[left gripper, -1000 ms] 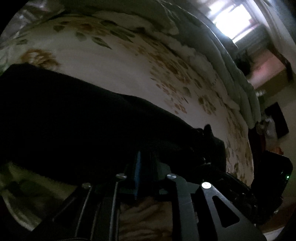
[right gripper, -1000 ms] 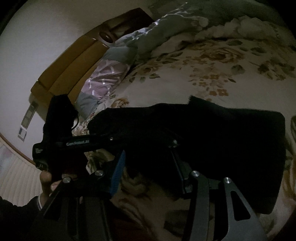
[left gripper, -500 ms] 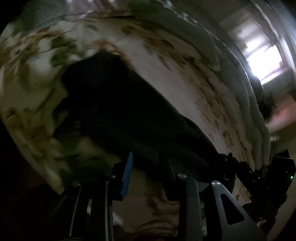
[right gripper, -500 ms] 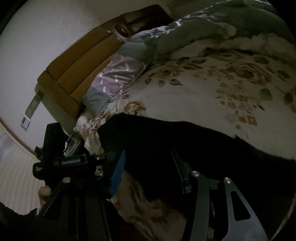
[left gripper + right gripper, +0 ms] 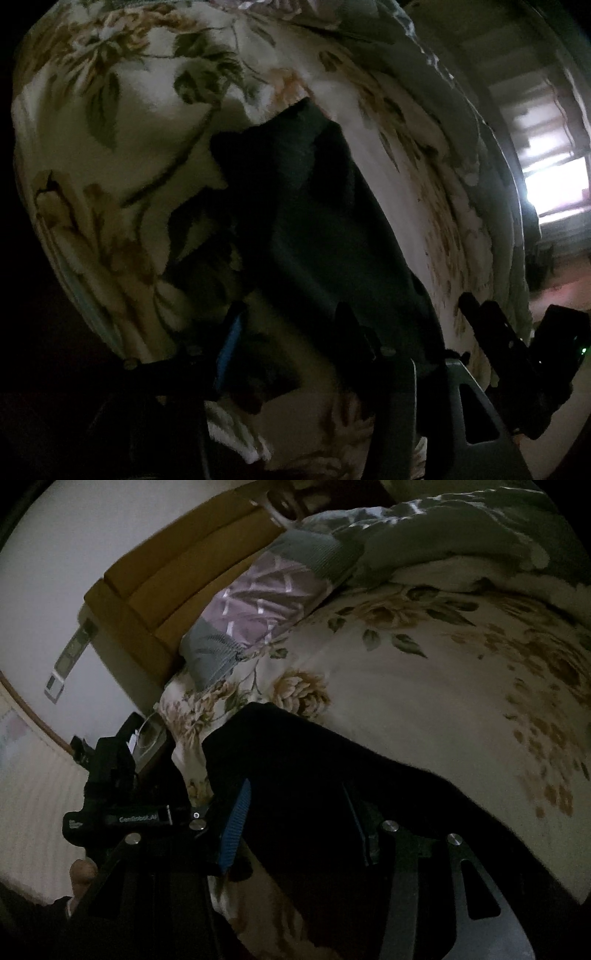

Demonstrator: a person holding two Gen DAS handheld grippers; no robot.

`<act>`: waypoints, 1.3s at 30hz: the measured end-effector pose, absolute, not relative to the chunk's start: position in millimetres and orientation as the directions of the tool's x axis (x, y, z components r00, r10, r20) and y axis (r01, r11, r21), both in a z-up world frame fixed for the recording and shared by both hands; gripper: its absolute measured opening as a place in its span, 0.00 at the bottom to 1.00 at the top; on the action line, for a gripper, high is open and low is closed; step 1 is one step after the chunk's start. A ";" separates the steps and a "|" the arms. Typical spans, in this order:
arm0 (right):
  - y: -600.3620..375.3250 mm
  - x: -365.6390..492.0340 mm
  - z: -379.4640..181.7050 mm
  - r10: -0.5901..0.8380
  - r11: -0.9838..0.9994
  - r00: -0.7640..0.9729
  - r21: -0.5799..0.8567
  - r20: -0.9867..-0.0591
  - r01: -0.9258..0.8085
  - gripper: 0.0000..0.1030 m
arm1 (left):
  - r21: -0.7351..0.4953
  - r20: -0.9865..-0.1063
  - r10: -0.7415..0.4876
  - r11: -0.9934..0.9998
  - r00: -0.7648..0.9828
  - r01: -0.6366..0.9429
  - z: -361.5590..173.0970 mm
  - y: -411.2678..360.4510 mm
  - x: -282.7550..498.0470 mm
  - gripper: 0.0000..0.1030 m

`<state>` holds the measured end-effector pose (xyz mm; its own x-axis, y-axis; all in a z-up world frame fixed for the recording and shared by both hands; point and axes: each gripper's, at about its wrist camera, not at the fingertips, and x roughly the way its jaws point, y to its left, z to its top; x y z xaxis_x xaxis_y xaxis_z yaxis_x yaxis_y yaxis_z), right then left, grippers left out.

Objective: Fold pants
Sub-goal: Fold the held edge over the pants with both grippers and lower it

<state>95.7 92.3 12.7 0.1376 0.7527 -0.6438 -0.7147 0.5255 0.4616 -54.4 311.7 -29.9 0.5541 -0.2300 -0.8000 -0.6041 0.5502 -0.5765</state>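
Black pants (image 5: 325,229) lie folded on the floral bedspread (image 5: 122,122), a long dark strip near the bed's front edge. They also fill the lower middle of the right wrist view (image 5: 332,775). My left gripper (image 5: 291,332) is open, its fingers either side of the pants' near edge. My right gripper (image 5: 295,812) is open too, its blue-padded fingers straddling the cloth without closing on it. The left gripper body (image 5: 118,805) shows at the left of the right wrist view, and the right gripper (image 5: 517,354) shows at the right of the left wrist view.
A purple and grey pillow (image 5: 258,602) and a wooden headboard (image 5: 177,576) lie at the bed's head. A bunched grey quilt (image 5: 461,535) runs along the far side. A bright window (image 5: 554,184) glows at right. The room is dim.
Both grippers were closed on the pants a second ago and have opened. The left view has swung round, and the pants now lie flat on the bed.
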 end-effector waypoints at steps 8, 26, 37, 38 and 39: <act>135.4 125.7 4.7 0.737 0.485 0.075 0.448 -0.672 -0.751 0.53 | -0.572 -0.808 -0.221 0.518 0.547 -0.636 -40.1 331.3 -42.0 0.53; 266.0 162.9 -43.4 0.585 0.250 -0.204 0.413 -0.785 -0.876 0.54 | -0.583 -0.792 -0.197 0.530 0.579 -0.617 -56.6 349.8 -18.3 0.44; 274.4 161.9 -50.1 0.581 0.224 -0.261 0.459 -0.771 -0.859 0.28 | -0.582 -0.788 -0.174 0.524 0.591 -0.622 -57.2 352.5 -16.4 0.18; 269.5 161.0 -45.6 0.597 0.223 -0.256 0.464 -0.760 -0.858 0.26 | -0.571 -0.791 -0.158 0.540 0.592 -0.618 -53.3 350.3 -16.7 0.16; 264.8 159.3 -39.7 0.615 0.220 -0.248 0.465 -0.748 -0.857 0.25 | -0.561 -0.792 -0.145 0.556 0.592 -0.614 -49.0 348.3 -17.9 0.15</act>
